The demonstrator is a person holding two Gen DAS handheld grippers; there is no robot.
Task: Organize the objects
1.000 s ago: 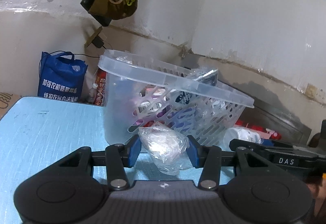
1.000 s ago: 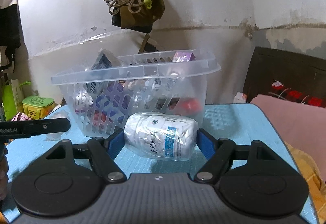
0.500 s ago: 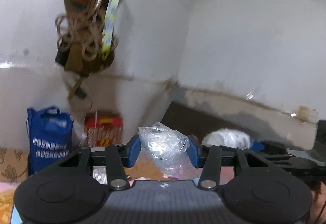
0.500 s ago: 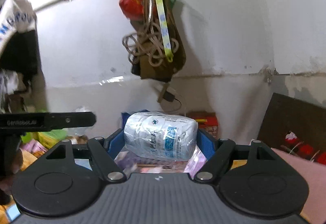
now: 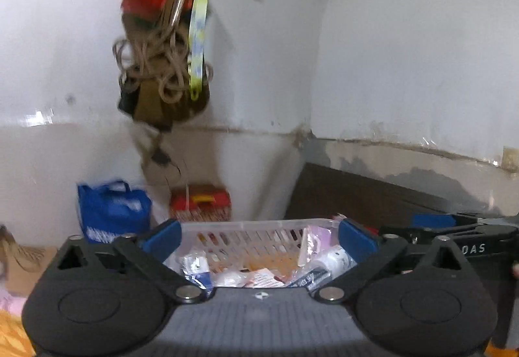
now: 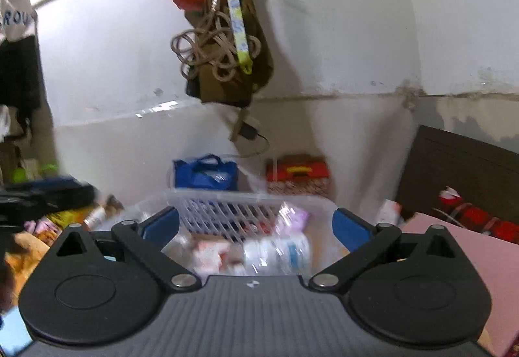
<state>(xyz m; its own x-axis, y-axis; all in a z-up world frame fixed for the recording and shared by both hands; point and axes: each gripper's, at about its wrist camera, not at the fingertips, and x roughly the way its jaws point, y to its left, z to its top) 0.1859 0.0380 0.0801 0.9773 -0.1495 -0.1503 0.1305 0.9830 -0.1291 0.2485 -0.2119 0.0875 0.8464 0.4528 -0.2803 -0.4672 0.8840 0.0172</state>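
The clear plastic basket (image 5: 253, 225) sits just below both grippers, filled with several packets and boxes. My left gripper (image 5: 258, 235) is open and empty above the basket. My right gripper (image 6: 256, 227) is open and empty above the basket (image 6: 227, 198). The white bottle wrapped in clear plastic (image 6: 275, 251) lies blurred inside the basket, under the right gripper. A small clear bag with white contents (image 5: 232, 276) lies among the items in the basket. The right gripper also shows at the right edge of the left wrist view (image 5: 454, 227).
A bundle of rope, bags and a yellow strap (image 5: 168, 65) hangs on the white wall above. A blue bag (image 5: 112, 211) and a red box (image 5: 201, 204) stand by the wall behind. A dark headboard (image 5: 373, 195) and pink bedding (image 6: 454, 246) lie to the right.
Both grippers rose above the basket and opened. The left let go of the small clear bag and the right let go of the wrapped white bottle; both now lie in the basket.
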